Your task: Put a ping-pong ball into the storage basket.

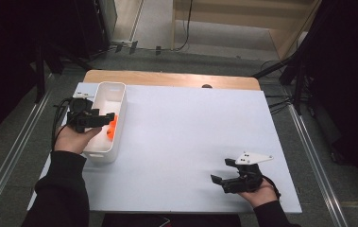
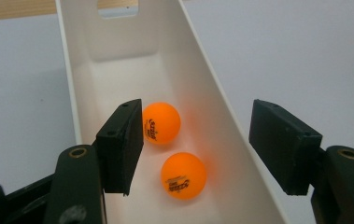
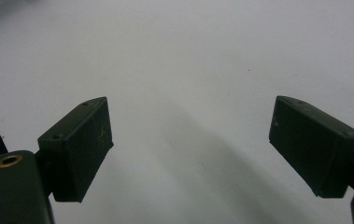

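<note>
Hovering: left tongs (image 2: pixel 195 144) parted, empty, over bin (image 2: pixel 95 56) | right tongs (image 3: pixel 191 144) wide, empty, low above table (image 3: pixel 188 56)

Both orange balls (image 2: pixel 161 122) (image 2: pixel 183 175) carry small dark printed logos, too blurred to read

Black sleeves, black brass-screwed fingers (image 2: pixel 121 144)

The high view is unevenly lit: the white table (image 1: pixel 191 142) is bright and even while the room around it sinks into near black, and the picture is soft and slightly grainy. In the left gripper view the orange balls (image 2: pixel 183 175) glow sharply, casting an orange tint on the white bin (image 2: pixel 118 60). The right gripper view is dim and greyish, with a broad soft shadow between blurred black pads (image 3: pixel 79 144).
</note>
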A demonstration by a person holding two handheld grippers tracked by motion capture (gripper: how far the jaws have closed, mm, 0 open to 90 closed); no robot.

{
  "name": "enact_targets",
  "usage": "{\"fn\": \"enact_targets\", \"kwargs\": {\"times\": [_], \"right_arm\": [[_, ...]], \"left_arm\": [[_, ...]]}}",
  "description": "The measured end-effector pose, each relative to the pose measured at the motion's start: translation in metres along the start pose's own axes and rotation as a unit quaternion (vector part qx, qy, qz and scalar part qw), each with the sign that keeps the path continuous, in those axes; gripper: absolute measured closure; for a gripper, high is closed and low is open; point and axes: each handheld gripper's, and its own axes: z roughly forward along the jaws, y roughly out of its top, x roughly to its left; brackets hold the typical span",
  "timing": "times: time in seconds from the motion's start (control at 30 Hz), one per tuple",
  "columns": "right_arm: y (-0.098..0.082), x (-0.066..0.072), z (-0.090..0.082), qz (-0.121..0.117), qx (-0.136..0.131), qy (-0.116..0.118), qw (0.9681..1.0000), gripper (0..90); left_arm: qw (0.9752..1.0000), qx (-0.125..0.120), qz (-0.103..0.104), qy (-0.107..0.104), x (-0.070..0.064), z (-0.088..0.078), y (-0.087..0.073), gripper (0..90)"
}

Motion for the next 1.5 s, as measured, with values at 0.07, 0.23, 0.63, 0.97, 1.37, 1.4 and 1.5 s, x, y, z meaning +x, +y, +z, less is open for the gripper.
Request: {"fn": "enact_targets", "kwargs": {"times": [0.07, 0.23, 0.63, 0.97, 1.37, 1.4, 1.5], "right_arm": [[0.000, 0.000, 0.000, 0.000, 0.000, 0.000, 1.0000, 11.9], [0.000, 0.000, 0.000, 0.000, 0.000, 0.000, 1.0000, 11.9], [0.000, 0.000, 0.000, -0.001, -0.002, 0.000, 1.0000, 11.9], [-0.001, 0.000, -0.001, -0.001, -0.001, -0.002, 1.0000, 11.9], [-0.001, 0.000, -0.001, -0.002, -0.002, -0.002, 1.0000, 11.9], [-0.001, 0.000, -0.001, -0.002, -0.002, -0.002, 1.0000, 11.9], [-0.001, 0.000, -0.001, -0.002, -0.002, -0.002, 1.0000, 11.9]], "left_arm": [[1.0000, -0.002, -0.001, -0.004, -0.001, -0.001, 0.001, 34.1], [0.9998, 0.001, 0.004, -0.020, -0.002, -0.003, 0.003, 31.0], [0.9988, -0.002, 0.014, -0.048, -0.008, -0.007, 0.005, 30.6], [0.9959, -0.001, 0.031, -0.086, -0.016, -0.008, 0.006, 30.6], [0.9900, -0.002, 0.073, -0.120, -0.032, -0.004, 0.004, 25.7], [0.9890, 0.001, 0.082, -0.123, -0.033, -0.004, 0.004, 25.7], [0.9875, 0.001, 0.090, -0.129, -0.038, -0.002, 0.004, 24.9]]}}
